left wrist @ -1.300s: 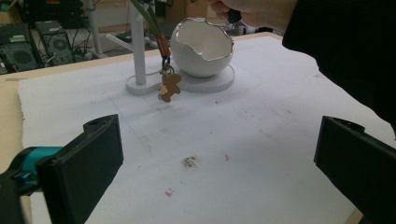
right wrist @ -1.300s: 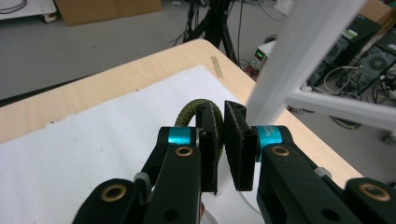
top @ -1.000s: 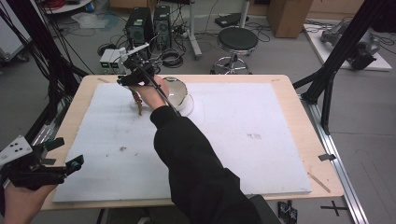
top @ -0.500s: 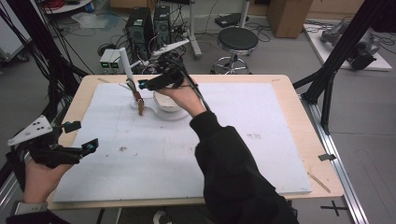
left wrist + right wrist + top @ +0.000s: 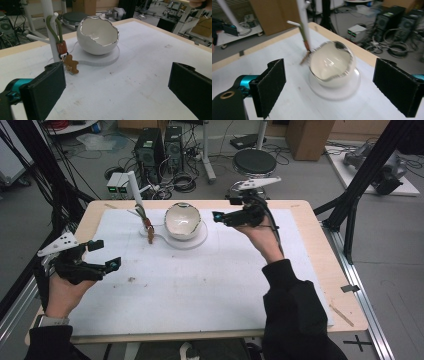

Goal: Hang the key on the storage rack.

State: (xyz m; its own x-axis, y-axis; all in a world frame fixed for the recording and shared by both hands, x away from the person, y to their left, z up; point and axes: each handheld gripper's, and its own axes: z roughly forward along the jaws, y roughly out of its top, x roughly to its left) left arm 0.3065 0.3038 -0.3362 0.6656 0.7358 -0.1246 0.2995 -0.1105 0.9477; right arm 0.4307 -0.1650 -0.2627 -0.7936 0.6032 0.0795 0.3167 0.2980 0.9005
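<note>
Even bright overhead light, soft shadows; right gripper view motion-blurred, eggshell bowl (image 5: 331, 65) smeared; left gripper view sharp.

black grippers w/ teal bits, grey plates; black sleeves, watch on left wrist.

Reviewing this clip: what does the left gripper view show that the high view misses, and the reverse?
Left gripper view alone: the gingerbread-man charm in detail, hung by a green loop on the white post. High view alone: both claws, left claw and right claw, open and apart from everything. Both share the eggshell-shaped bowl on its white base.
</note>
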